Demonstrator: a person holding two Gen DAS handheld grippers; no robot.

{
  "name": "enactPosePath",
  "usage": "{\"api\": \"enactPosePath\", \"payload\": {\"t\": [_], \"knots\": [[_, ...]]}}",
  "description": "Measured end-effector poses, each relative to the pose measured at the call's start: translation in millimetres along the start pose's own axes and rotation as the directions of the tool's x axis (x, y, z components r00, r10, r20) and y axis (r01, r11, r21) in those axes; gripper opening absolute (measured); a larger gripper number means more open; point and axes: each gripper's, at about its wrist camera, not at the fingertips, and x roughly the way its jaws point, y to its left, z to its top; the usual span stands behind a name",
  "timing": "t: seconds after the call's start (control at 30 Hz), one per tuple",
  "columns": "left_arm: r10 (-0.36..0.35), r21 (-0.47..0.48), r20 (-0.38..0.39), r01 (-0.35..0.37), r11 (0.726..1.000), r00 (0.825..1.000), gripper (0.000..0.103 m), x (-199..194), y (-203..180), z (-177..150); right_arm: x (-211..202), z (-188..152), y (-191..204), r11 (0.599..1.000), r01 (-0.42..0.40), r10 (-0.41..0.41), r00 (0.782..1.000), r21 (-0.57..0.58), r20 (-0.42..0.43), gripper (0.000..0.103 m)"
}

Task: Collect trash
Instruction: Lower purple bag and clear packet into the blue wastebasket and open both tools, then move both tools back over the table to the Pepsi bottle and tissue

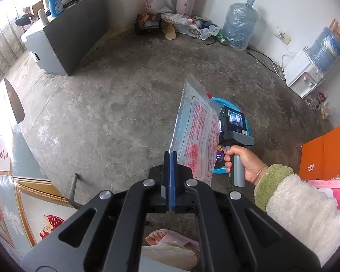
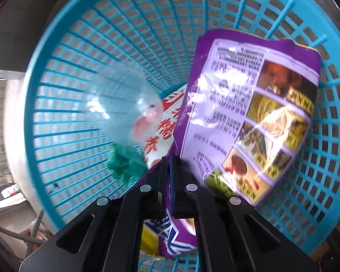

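While the left gripper (image 1: pixel 170 156) points steeply down at a bare concrete floor (image 1: pixel 115 104), its jaws are clamped on the lower corner of a clear plastic wrapper with red print (image 1: pixel 196 133). That wrapper stands on end, its long axis running up and away from the fingertips, tilted slightly to the right.

Just right of it, a hand (image 1: pixel 242 161) in a fluffy green-and-white sleeve (image 1: pixel 290 201) grips the handle of the right gripper, which points down into a blue plastic basket (image 1: pixel 226 104) on the floor.

From the right wrist view, the right gripper (image 2: pixel 168 165) is inside the blue lattice basket (image 2: pixel 83 52) with its jaws closed together. A purple snack bag (image 2: pixel 249 113) lies against the basket wall, right of and beyond the fingertips, its long axis leading away from them; whether the jaws pinch its lower edge cannot be told. Left of the bag lie a white wrapper with red characters (image 2: pixel 165 127), a clear film (image 2: pixel 115 99) and a green scrap (image 2: pixel 124 165).
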Motion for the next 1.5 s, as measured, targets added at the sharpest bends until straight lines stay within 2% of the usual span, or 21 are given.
{"api": "enactPosePath", "payload": {"t": [0.1,0.17,0.23,0.27,0.3,0.33,0.37,0.4,0.47,0.6,0.67,0.83,0.97,1.07,1.13,1.2,1.27,1.33,1.43,1.5], "knots": [[-0.001,0.005,-0.009,0.001,1.000,1.000,0.000,1.9,-1.6,0.5,7.3,9.5,-6.4,0.999,0.032,-0.032,0.999,0.008,-0.002,0.000],[-0.002,0.006,-0.009,0.002,1.000,1.000,0.000,1.4,-3.3,0.7,5.0,15.3,-8.2,1.000,0.015,-0.015,1.000,0.005,-0.016,0.000],[-0.010,0.006,-0.005,0.010,1.000,1.000,0.000,1.0,-4.1,2.5,-8.8,16.3,-10.7,0.997,-0.073,0.074,0.997,0.031,-0.006,0.009],[-0.014,0.008,-0.006,0.014,1.000,1.000,0.000,2.7,-3.9,3.7,-19.5,15.9,-13.3,0.991,-0.131,0.130,0.991,0.039,0.017,0.018],[-0.019,0.010,-0.011,0.019,1.000,1.000,0.000,5.1,-5.0,4.9,-36.0,14.1,-15.4,0.979,-0.199,0.197,0.979,0.036,0.058,0.031],[-0.026,0.013,-0.019,0.026,1.000,0.999,0.000,8.7,-7.2,6.3,-48.8,11.6,-17.7,0.971,-0.237,0.233,0.968,0.031,0.094,0.039],[-0.034,0.016,-0.027,0.034,0.999,0.999,0.000,12.3,-8.4,6.4,-63.7,8.4,-21.6,0.963,-0.268,0.262,0.955,0.026,0.140,0.052],[-0.044,0.017,-0.042,0.044,0.999,0.998,0.000,18.5,-11.7,8.3,-74.1,4.4,-25.2,0.958,-0.286,0.278,0.945,0.026,0.170,0.054],[-0.063,0.015,-0.086,0.064,0.998,0.994,0.000,36.3,-20.1,13.7,-97.1,-1.9,-37.6,0.930,-0.364,0.348,0.912,0.041,0.217,0.054],[-0.042,0.036,-0.145,0.048,0.998,0.989,0.000,71.9,-40.6,24.2,-129.9,-26.3,-54.8,0.894,-0.437,0.390,0.866,0.097,0.313,0.054],[-0.026,0.040,-0.164,0.033,0.999,0.986,0.000,87.3,-49.2,28.9,-146.0,-39.6,-70.9,0.876,-0.469,0.399,0.839,0.118,0.370,0.054],[-0.028,0.036,-0.174,0.035,0.999,0.984,0.000,103.2,-66.4,31.8,-175.7,-90.6,-115.5,0.833,-0.516,0.381,0.795,0.197,0.472,0.054],[-0.009,0.061,-0.177,0.020,0.998,0.984,0.000,113.7,-79.7,37.5,-191.1,-121.4,-145.3,0.769,-0.573,0.368,0.759,0.282,0.537,0.054],[0.030,0.065,-0.155,-0.020,0.998,0.987,0.000,124.0,-87.0,48.0,-189.1,-126.2,-157.7,0.753,-0.586,0.368,0.751,0.299,0.548,0.054],[0.094,0.114,-0.106,-0.082,0.990,0.990,0.000,132.1,-97.6,54.9,-195.9,-127.4,-158.8,0.763,-0.580,0.366,0.751,0.285,0.549,0.054],[0.108,0.145,-0.101,-0.093,0.985,0.989,0.002,140.5,-104.2,58.4,-203.5,-125.7,-155.7,0.776,-0.571,0.366,0.753,0.267,0.547,0.054],[0.086,0.148,-0.111,-0.069,0.987,0.990,0.014,143.4,-105.9,60.5,-210.4,-127.4,-153.1,0.784,-0.569,0.368,0.748,0.249,0.553,0.054],[0.033,0.126,-0.096,-0.020,0.992,0.995,0.027,134.5,-102.3,59.4,-213.8,-124.1,-150.5,0.794,-0.565,0.370,0.743,0.225,0.558,0.054],[-0.018,0.075,-0.072,0.024,0.997,0.997,0.037,111.0,-91.3,57.7,-216.0,-125.9,-142.1,0.803,-0.559,0.375,0.744,0.208,0.553,0.054],[-0.031,0.041,-0.057,0.033,0.999,0.998,0.039,89.8,-83.5,60.3,-218.4,-128.6,-134.9,0.809,-0.554,0.376,0.745,0.197,0.552,0.054]]}}
